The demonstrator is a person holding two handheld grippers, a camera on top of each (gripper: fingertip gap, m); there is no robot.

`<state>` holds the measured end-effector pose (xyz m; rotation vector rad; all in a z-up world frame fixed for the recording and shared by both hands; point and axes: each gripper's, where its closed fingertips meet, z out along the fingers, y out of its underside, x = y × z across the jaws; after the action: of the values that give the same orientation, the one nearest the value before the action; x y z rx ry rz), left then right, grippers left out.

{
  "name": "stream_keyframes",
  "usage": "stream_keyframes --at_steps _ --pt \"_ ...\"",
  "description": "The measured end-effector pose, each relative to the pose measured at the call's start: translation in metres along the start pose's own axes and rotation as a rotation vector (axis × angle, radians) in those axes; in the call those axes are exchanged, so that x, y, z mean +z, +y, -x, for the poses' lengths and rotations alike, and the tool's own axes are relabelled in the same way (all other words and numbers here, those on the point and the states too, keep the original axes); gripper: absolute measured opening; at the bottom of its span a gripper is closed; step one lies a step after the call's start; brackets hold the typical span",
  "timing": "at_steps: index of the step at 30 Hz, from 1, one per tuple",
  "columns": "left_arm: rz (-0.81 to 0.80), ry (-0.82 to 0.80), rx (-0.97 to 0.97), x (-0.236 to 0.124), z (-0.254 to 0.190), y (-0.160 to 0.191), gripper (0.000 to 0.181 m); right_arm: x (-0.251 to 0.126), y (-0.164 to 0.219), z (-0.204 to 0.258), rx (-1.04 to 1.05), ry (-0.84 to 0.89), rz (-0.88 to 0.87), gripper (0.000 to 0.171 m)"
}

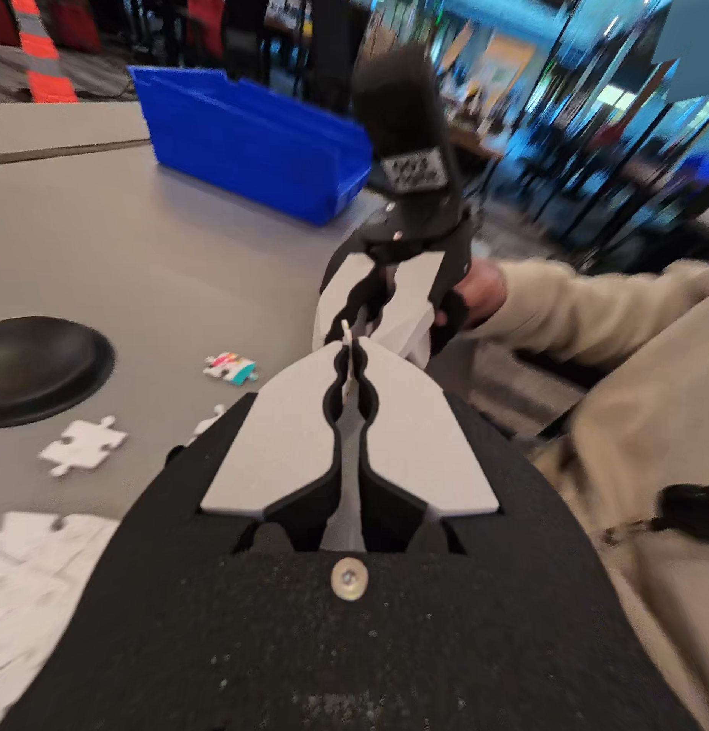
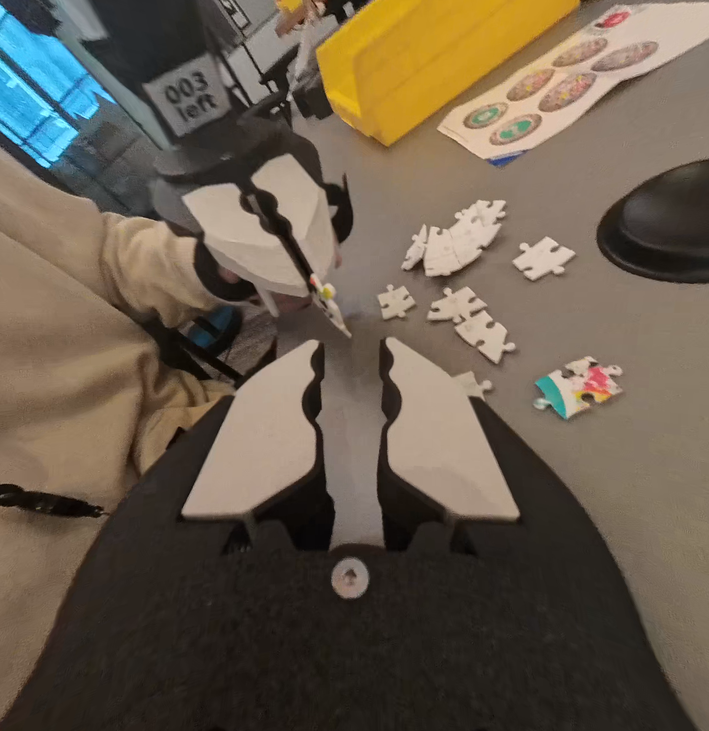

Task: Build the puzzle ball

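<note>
My left gripper (image 1: 349, 350) is shut on a thin puzzle piece (image 1: 346, 331), seen edge-on between its tips. The right wrist view shows the same gripper (image 2: 311, 286) holding that piece (image 2: 332, 310), which has a printed, coloured face and points down at the table. My right gripper (image 2: 352, 347) is open and empty, its tips just short of the held piece; it also shows in the left wrist view (image 1: 354, 326). Several white, face-down pieces (image 2: 471, 320), a curved joined section (image 2: 451, 241) and a coloured piece (image 2: 578, 385) lie on the grey table (image 2: 582, 514).
A black round dish (image 2: 669, 225) sits at the right, a yellow bin (image 2: 424, 51) and a printed sheet (image 2: 562, 75) behind. A blue bin (image 1: 257, 146) stands at the table's far side. More white pieces (image 1: 83, 443) lie at lower left. A beige sleeve (image 1: 582, 308) crosses nearby. The black round dish (image 2: 669, 225) is about 15 centimetres from my right fingertips.
</note>
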<state>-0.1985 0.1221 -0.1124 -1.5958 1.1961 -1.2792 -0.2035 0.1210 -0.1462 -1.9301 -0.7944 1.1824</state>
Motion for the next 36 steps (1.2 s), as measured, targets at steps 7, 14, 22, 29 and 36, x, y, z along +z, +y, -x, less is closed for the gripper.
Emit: stream_keyframes --at_steps 7,14,22,29,36 --pt "-0.026 0.003 -0.036 -0.007 0.01 -0.002 0.003 -0.012 -0.011 0.005 -0.151 0.04 0.008 0.002" --pt "0.344 -0.286 0.25 -0.01 0.072 0.045 0.036 -0.295 -0.098 -0.134 -0.234 1.123 0.047 0.001" --pt "0.652 -0.243 0.389 0.016 0.091 0.08 0.024 -0.403 -0.023 -0.272 0.089 1.337 0.488 0.03" --pt "0.632 -0.201 0.393 0.019 0.087 0.081 0.0 -0.221 -0.085 -0.128 -0.11 0.937 0.042 0.026" --pt "0.535 -0.235 0.406 0.016 0.082 0.071 0.0 -0.023 0.007 -0.052 0.19 0.214 0.093 0.022"
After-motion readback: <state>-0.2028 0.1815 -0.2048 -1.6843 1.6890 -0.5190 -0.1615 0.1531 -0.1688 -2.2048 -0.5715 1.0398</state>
